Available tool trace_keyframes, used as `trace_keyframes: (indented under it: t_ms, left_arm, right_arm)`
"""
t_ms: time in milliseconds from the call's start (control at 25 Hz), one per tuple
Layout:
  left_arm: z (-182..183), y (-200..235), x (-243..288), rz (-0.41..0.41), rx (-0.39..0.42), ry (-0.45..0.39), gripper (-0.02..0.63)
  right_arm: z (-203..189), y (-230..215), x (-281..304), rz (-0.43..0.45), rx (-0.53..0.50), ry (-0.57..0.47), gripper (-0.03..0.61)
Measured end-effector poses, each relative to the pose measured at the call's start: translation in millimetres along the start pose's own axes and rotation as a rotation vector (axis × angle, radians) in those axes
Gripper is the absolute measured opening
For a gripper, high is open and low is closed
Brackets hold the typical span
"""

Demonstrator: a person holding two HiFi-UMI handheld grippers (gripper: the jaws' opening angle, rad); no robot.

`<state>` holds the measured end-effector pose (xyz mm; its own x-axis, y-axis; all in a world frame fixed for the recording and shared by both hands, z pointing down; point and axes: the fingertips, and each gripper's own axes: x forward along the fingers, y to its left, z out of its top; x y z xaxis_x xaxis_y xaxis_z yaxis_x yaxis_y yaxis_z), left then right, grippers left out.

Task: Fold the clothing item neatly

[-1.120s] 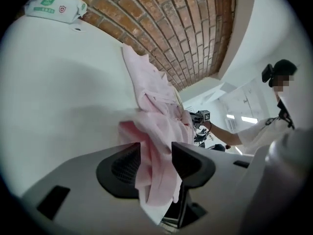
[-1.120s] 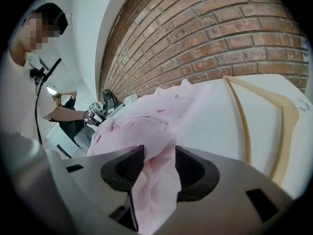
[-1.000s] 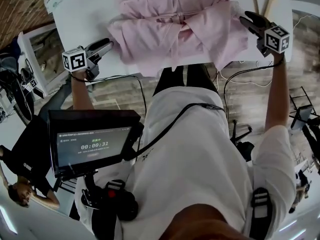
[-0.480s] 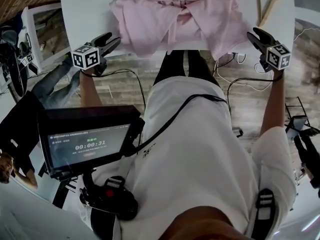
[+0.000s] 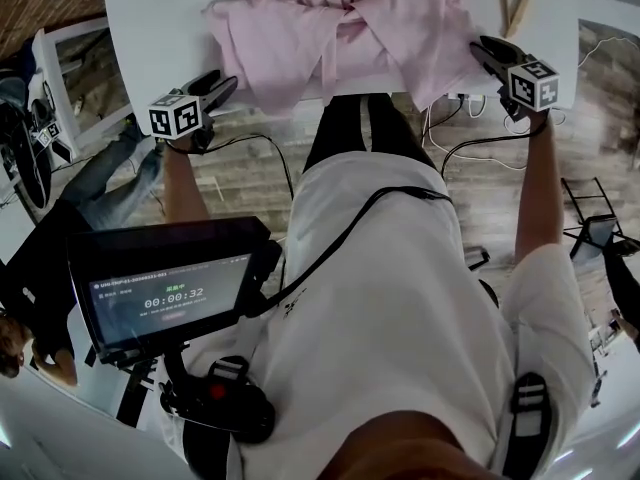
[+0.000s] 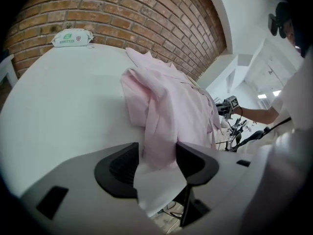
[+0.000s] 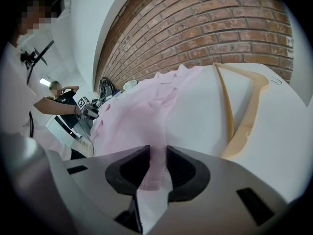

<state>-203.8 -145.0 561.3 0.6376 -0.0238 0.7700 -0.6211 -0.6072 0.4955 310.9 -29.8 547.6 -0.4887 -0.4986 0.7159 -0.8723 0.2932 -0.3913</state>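
Head view: a pink shirt lies bunched on the white surface, near a brick wall and a hanger. The screen reads 00:00:32, up from 00:00:31. Fingers of the left gripper have just been opening and stand wide around the hem. Those of the right gripper, just closing, pinch the shirt's edge.

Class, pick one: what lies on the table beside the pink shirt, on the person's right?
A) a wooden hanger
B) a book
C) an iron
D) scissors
A: a pale wooden hanger lies on the white table next to the shirt.
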Motion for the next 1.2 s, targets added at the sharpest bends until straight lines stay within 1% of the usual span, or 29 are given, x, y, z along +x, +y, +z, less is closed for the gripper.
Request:
trace_keyframes:
  t_ms: [40, 80, 120, 160, 200, 280, 360, 400, 480, 560, 680, 800, 920, 960, 1040, 1120, 1200]
  left_arm:
    - [0.1, 0.0, -0.2, 0.009, 0.004, -0.002, 0.239]
    - [0.6, -0.1, 0.4, 0.026, 0.018, 0.0, 0.208]
    - [1.7, -0.3, 1.8, 0.048, 0.038, 0.004, 0.151]
    - [3.1, -0.9, 3.9, 0.066, 0.058, 0.009, 0.061]
    - [3.7, -2.9, 6.7, 0.073, 0.071, 0.016, 0.031]
    - [2.6, -13.3, 10.4, 0.039, 0.079, 0.029, 0.026]
    - [5.6, -29.1, 5.7, -0.024, 0.075, 0.019, 0.023]
    - [10.6, -38.1, -0.6, -0.06, 0.066, -0.003, 0.023]
    - [28.8, -58.4, -18.9, -0.144, 0.031, -0.08, 0.021]
    - [56.6, -77.2, -39.1, -0.228, -0.003, -0.182, 0.021]
    - [108.9, -92.2, -64.0, -0.301, -0.029, -0.317, 0.021]
    - [163.2, -94.8, -79.5, -0.359, -0.096, -0.423, 0.021]
    - [213.1, -88.0, -85.0, -0.392, -0.165, -0.495, 0.021]
    - [228.6, -83.3, -84.5, -0.396, -0.186, -0.512, 0.021]
    - [255.4, -66.8, -80.9, -0.377, -0.237, -0.536, 0.021]
    - [280.4, -46.0, -75.3, -0.354, -0.286, -0.555, 0.021]
    - [298.2, -26.4, -65.7, -0.346, -0.333, -0.551, 0.021]
  right_arm:
    - [-2.8, 2.5, -0.2, -0.003, -0.024, 0.02, 0.094]
    - [-6.9, 6.5, 0.0, -0.007, -0.061, 0.048, 0.069]
    - [-11.0, 11.1, 1.2, -0.008, -0.1, 0.077, 0.012]
    - [-14.1, 16.3, 3.3, -0.001, -0.125, 0.099, 0.012]
    - [-15.8, 21.9, 5.3, 0.016, -0.131, 0.108, 0.012]
    - [-13.9, 32.4, 5.2, 0.055, -0.107, 0.084, 0.012]
    - [-1.1, 43.4, -3.8, 0.098, -0.077, 0.015, 0.012]
    - [9.8, 50.4, -12.0, 0.128, -0.06, -0.033, 0.012]
    - [38.0, 66.0, -33.1, 0.204, -0.021, -0.148, 0.012]
    - [73.6, 78.4, -53.3, 0.269, 0.001, -0.271, 0.012]
    - [129.3, 83.6, -67.7, 0.304, 0.005, -0.429, 0.011]
    - [180.4, 79.8, -67.0, 0.317, 0.023, -0.525, 0.012]
    - [229.8, 71.8, -55.9, 0.308, 0.032, -0.572, 0.012]
    - [243.8, 67.8, -50.6, 0.293, 0.03, -0.578, 0.012]
    - [265.0, 56.1, -39.3, 0.259, 0.024, -0.571, 0.012]
    - [281.4, 38.8, -28.5, 0.223, 0.015, -0.557, 0.012]
    - [290.9, 19.1, -17.7, 0.176, 0.02, -0.536, 0.012]
